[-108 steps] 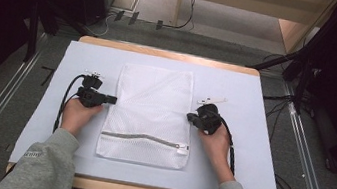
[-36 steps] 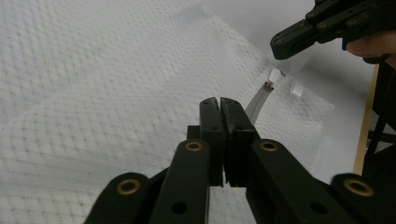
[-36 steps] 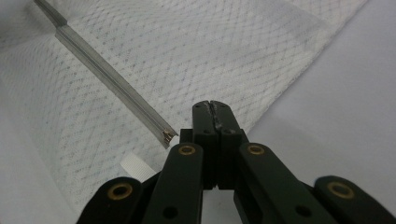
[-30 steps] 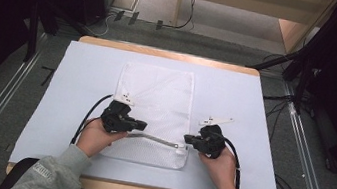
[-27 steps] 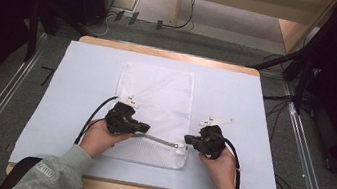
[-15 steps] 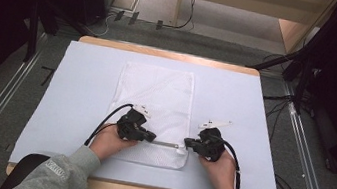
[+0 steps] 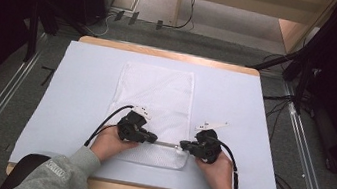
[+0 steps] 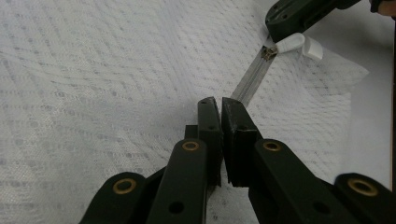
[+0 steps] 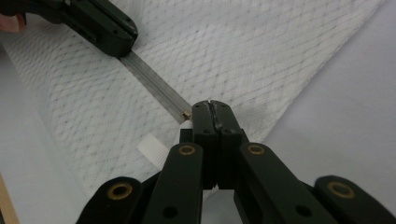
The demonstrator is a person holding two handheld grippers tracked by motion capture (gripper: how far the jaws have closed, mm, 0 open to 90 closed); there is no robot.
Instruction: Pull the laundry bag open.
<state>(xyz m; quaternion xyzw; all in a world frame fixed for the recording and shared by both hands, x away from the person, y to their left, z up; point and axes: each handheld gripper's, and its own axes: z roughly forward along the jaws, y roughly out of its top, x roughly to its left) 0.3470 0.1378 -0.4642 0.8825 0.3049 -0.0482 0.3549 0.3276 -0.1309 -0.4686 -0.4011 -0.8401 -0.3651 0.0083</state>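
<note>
Both tongs sit on the mesh bag's [image 7: 155,102] zipper [image 8: 252,79]: left tongs [image 8: 220,103] nearly pressed together, right tongs [image 9: 211,107] pinching the pull end. Zipping looks underway. Next, I'd judge, hold the fabric steady and draw the slider along.

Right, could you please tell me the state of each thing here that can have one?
left gripper: all but shut, tips down at the zipper.
right gripper: shut; whether it pinches anything I cannot tell.
mesh bag: lying flat on the table cover.
zipper: closed along the stretch between the two grippers.
slider: at the zipper's end, beside the right gripper.
</note>
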